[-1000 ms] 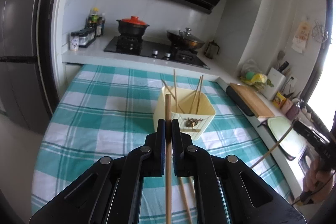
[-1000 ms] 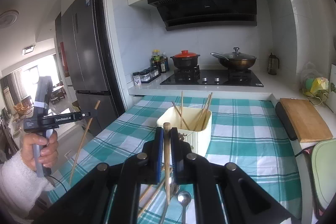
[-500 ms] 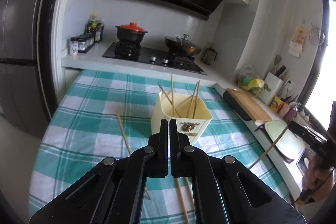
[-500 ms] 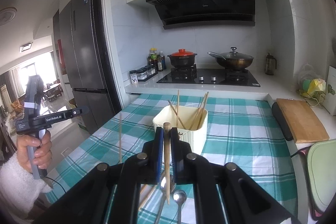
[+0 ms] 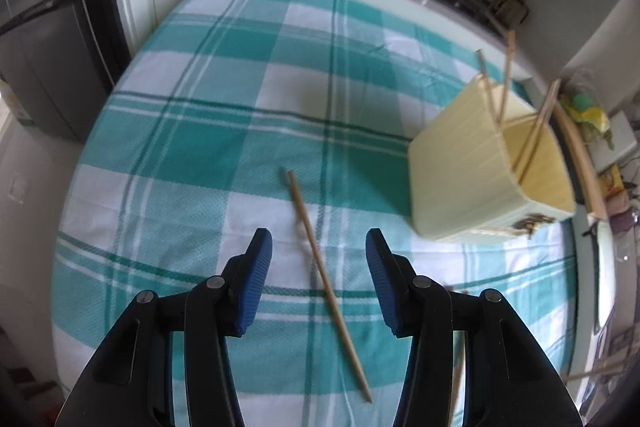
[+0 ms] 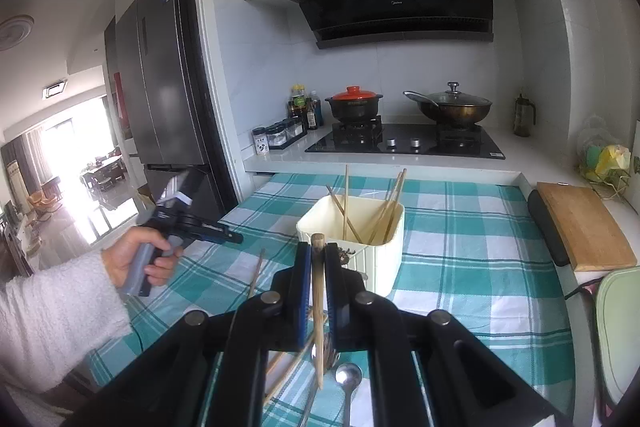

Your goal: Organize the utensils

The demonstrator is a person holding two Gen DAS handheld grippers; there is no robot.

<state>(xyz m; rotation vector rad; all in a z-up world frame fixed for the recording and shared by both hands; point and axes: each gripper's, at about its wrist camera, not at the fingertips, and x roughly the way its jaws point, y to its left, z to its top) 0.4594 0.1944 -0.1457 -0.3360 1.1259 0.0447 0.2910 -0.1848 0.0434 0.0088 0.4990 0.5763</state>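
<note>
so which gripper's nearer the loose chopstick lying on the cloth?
Left. The left gripper hovers over the chopstick, open jaws either side. The right gripper is off beside it, shut on its own chopstick.

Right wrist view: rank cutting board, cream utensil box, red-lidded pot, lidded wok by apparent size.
Largest to smallest as they look:
1. cutting board
2. cream utensil box, close to the board, so that order is shaky
3. lidded wok
4. red-lidded pot
The box sits nearer the camera, which inflates it.
</note>
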